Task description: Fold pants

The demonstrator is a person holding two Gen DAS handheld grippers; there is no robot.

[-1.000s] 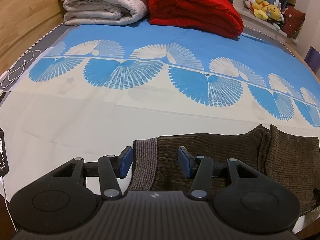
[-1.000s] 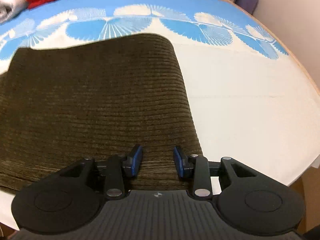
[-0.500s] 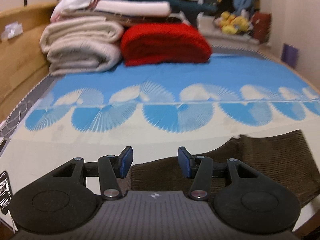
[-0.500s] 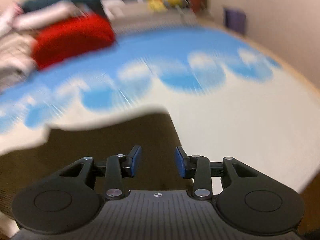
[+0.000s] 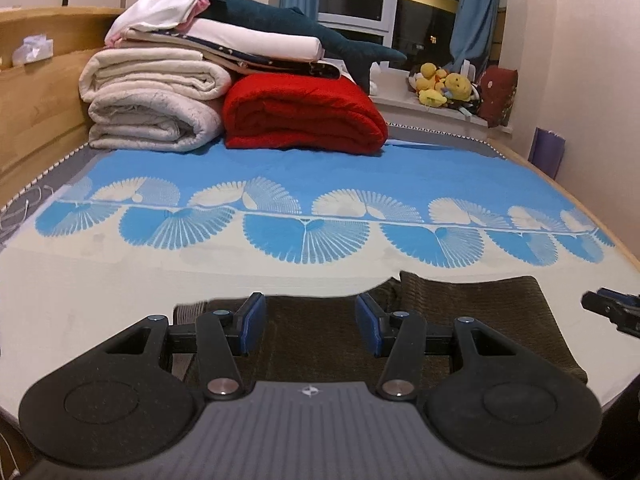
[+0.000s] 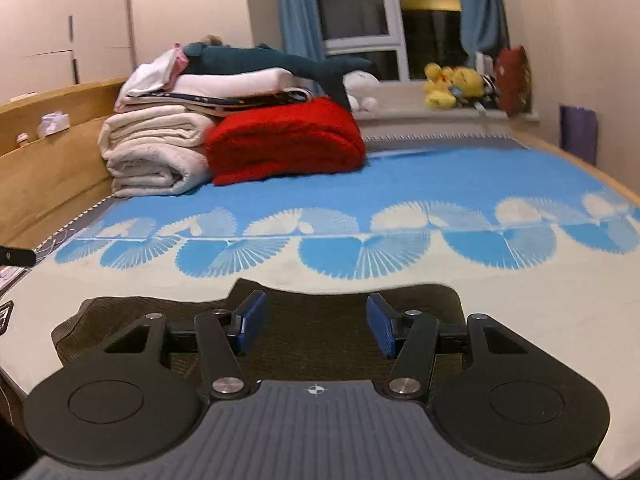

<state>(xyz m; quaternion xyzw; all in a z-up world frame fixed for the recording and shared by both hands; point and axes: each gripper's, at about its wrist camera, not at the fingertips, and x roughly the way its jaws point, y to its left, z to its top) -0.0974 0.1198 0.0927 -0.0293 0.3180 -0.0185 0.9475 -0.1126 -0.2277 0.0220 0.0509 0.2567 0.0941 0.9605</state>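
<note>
The dark brown corduroy pants (image 5: 472, 312) lie folded flat on the bed near its front edge; they also show in the right wrist view (image 6: 316, 320). A lighter ribbed cuff (image 5: 188, 312) shows at their left end. My left gripper (image 5: 306, 322) is open and empty, level and low over the pants' left part. My right gripper (image 6: 316, 322) is open and empty over the pants' right part. Its tip shows at the right edge of the left wrist view (image 5: 612, 308).
The bed cover (image 5: 320, 176) is blue and cream with fan patterns. Folded cream blankets (image 5: 152, 108), a red blanket (image 5: 304, 116) and a plush shark (image 5: 288, 24) are stacked at the back. A wooden headboard (image 5: 36, 92) runs along the left. Plush toys (image 5: 444, 84) sit on the windowsill.
Both grippers have tilted up from looking down at the pants to looking level across the bed. Both stay open and empty. The pants have not moved.
</note>
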